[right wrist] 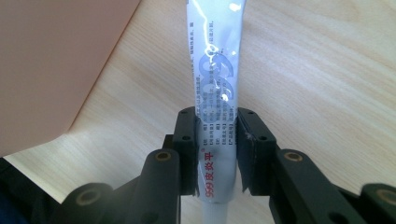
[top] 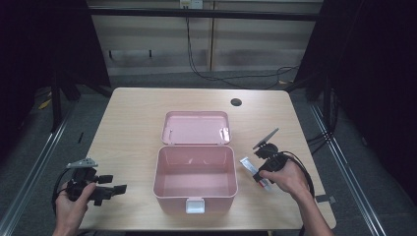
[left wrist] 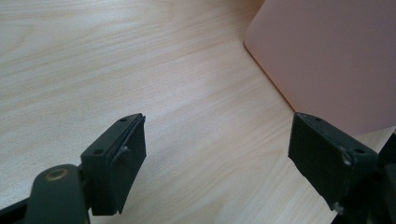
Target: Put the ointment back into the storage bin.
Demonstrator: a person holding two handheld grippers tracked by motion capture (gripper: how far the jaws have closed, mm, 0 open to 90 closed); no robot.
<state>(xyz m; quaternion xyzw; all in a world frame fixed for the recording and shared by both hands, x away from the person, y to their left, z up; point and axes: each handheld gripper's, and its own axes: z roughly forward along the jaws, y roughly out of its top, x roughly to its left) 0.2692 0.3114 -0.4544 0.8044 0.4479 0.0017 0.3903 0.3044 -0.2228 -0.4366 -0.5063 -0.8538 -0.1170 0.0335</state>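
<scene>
- My left gripper (top: pixel 110 189) sits nearest me at the table's (top: pixel 133 118) near-left corner, jaws wide apart with nothing between them; bare wood lies ahead, the pink box's (top: pixel 195 196) wall just to one side.
- My right gripper (right wrist: pixel 217 144) is clamped across a white tube (right wrist: pixel 215 79) (printed with red and blue lettering) lying on the wood right of the box.
- The tube's long axis runs straight away from my jaws, beside the box wall, not touching.
- Farther off, the box's lid (top: pixel 196 128) lies open; beyond it the table is bare up to a round hole (top: pixel 236 102).
</scene>
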